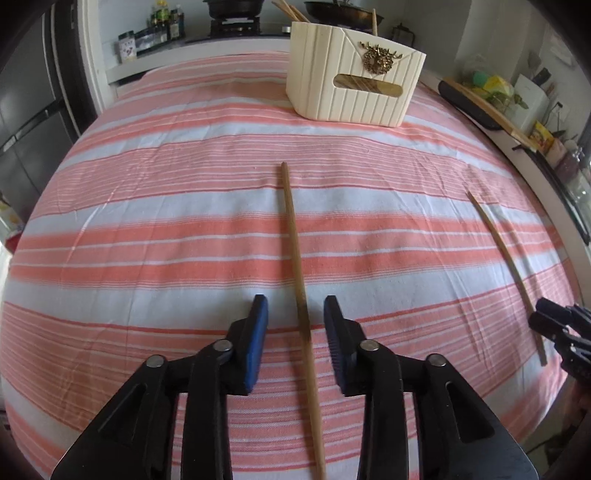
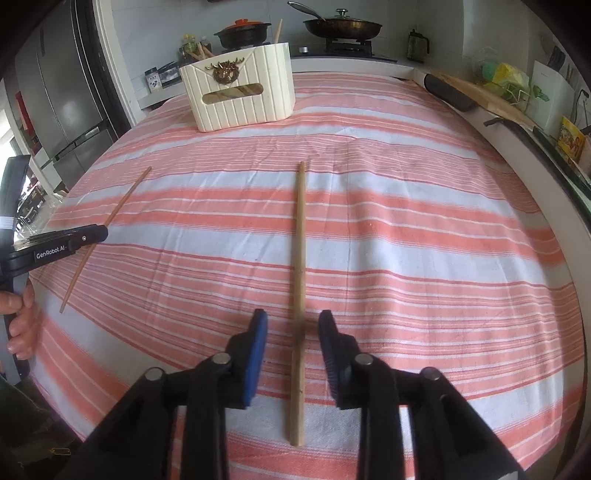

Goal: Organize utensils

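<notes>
A kitchen surrounds the work surface: a dark grey refrigerator (image 2: 70, 92) stands at the left, and a counter along the back carries a gas stove with a black clay pot (image 2: 242, 33) and a lidded frying pan (image 2: 341, 24). Bottles and jars (image 1: 162, 22) crowd the back left corner, and a wooden cutting board (image 2: 480, 94) and packets line the right-hand counter.

The table is covered by a cloth (image 1: 166, 229) in salmon and white stripes, slightly creased. At its far end stands a cream ribbed utensil holder (image 1: 354, 74) with a gold wreath ornament and a slot handle; chopstick ends poke out of its top.

Two wooden chopsticks lie loose on the cloth, well apart. The left chopstick (image 1: 299, 288) runs lengthwise between the fingers of the left gripper (image 1: 295, 306), which are spread apart on either side of it, not touching it. The right chopstick (image 2: 299, 280) lies the same way between the open fingers of the right gripper (image 2: 293, 321), also unclamped. In the right wrist view the left gripper's black body sits over the left chopstick, a hand (image 2: 22, 317) around its handle.
</notes>
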`<state>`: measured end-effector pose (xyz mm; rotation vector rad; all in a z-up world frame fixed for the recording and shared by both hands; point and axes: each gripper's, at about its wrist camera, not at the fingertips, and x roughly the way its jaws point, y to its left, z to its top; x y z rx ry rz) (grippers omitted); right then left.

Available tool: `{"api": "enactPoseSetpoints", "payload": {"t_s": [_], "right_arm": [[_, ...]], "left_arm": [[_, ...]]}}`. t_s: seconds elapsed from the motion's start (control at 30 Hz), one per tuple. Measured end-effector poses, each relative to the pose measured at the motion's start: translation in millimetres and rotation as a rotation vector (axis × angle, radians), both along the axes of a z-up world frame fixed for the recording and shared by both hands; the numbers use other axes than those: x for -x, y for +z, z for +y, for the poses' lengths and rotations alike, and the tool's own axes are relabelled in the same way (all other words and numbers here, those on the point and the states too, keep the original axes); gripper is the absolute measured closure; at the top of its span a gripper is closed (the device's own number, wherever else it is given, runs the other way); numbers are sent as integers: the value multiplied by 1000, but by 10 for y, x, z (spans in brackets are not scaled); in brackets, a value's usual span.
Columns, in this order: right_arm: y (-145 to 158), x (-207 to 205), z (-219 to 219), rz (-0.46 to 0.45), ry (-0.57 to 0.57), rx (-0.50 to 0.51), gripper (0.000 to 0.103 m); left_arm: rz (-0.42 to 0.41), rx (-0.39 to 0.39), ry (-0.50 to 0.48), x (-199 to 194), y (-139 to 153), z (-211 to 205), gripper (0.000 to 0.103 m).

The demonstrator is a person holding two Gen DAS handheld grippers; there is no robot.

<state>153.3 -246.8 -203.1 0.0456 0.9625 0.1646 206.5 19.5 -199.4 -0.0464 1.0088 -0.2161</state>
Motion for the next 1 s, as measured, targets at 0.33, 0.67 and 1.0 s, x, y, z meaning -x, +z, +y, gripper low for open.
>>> {"api": "enactPoseSetpoints", "payload": {"t_s": [0.33,0.67,1.0], "right_arm": [[140,-462,-71,158,77,-37,63],[94,-960,57,230,103,27,63],[-7,-1452,306,237,140,128,64]], "left_arm": [[84,23,-70,-277,4,144,33],[107,-60,-67,-628,-38,155,28],[145,-161,-76,-995,-38,-2,39]]}}
